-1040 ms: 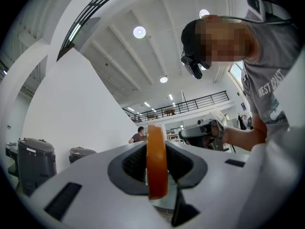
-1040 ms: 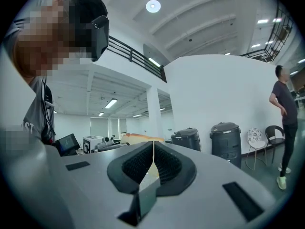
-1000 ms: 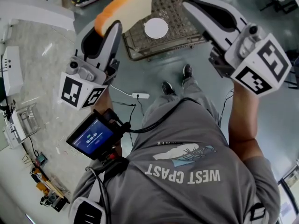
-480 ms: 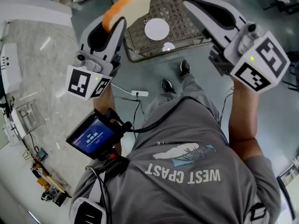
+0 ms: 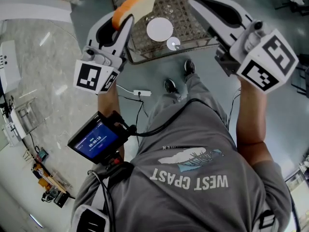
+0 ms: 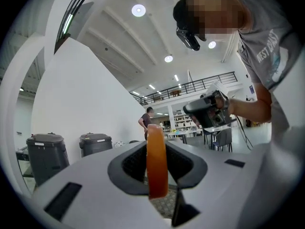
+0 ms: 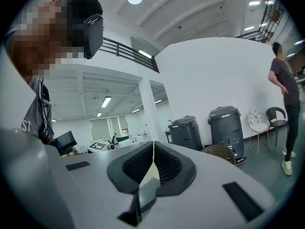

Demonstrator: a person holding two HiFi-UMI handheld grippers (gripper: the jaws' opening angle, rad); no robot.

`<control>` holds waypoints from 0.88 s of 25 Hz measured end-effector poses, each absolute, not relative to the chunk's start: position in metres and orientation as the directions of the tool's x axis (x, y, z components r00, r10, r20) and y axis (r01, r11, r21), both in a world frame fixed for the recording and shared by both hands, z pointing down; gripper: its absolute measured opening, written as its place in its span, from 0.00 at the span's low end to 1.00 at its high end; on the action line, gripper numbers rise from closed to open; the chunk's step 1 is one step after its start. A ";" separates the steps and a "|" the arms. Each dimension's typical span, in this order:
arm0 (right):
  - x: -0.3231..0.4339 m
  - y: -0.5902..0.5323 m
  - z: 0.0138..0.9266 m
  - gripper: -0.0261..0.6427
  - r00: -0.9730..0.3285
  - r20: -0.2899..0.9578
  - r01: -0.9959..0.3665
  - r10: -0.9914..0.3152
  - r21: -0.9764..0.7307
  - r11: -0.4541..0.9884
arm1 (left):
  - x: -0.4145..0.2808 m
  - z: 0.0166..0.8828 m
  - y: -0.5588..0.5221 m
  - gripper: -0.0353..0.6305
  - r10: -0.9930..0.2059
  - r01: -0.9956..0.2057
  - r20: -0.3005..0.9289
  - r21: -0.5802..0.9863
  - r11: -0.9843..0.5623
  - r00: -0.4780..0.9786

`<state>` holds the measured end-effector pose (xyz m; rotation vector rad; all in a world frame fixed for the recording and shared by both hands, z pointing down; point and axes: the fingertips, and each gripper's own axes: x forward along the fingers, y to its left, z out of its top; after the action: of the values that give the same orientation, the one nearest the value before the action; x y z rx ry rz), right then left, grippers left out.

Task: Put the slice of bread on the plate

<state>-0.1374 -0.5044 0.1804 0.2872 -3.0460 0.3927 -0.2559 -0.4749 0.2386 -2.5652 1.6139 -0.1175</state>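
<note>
The slice of bread (image 5: 137,1), pale with an orange crust, stands on edge between the jaws of my left gripper (image 5: 121,22), which is shut on it. In the left gripper view the bread's crust (image 6: 157,159) rises upright out of the left gripper (image 6: 157,178). The round white plate (image 5: 160,28) lies on a wire-mesh table just right of the bread and below it in the head view. My right gripper (image 5: 194,3) hovers at the plate's right. Its dark pads (image 7: 138,166) meet with nothing between them.
The mesh table (image 5: 195,33) also carries a small clear cup (image 5: 173,44) beside the plate. On the floor lie a white power strip (image 5: 143,93) and cables. Dark bins (image 7: 224,128) and a standing person (image 7: 283,94) are farther off.
My left gripper has carried the bread up the picture and rightward, closer to the plate. The table and plate have slid lower in the head view, and the cup has come into sight.
</note>
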 end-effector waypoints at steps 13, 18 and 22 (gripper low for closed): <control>-0.124 -0.530 0.181 0.05 -0.978 0.130 -0.198 -0.166 -0.298 0.934 | -0.254 0.293 -0.505 0.20 -0.907 -0.895 0.185 -0.177 -0.410 0.379; -0.120 -0.538 0.196 0.05 -0.976 0.149 -0.200 -0.161 -0.304 0.932 | -0.258 0.338 -0.519 0.20 -0.896 -0.884 0.271 -0.219 -0.413 0.352; -0.100 -0.565 0.188 0.05 -0.972 0.166 -0.213 -0.166 -0.327 0.921 | -0.249 0.350 -0.552 0.20 -0.885 -0.879 0.332 -0.236 -0.414 0.328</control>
<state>-0.1005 -0.5655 0.1882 0.2921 -2.9459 0.5234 -0.2487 -0.5521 0.3495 -2.5489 1.6928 -0.6507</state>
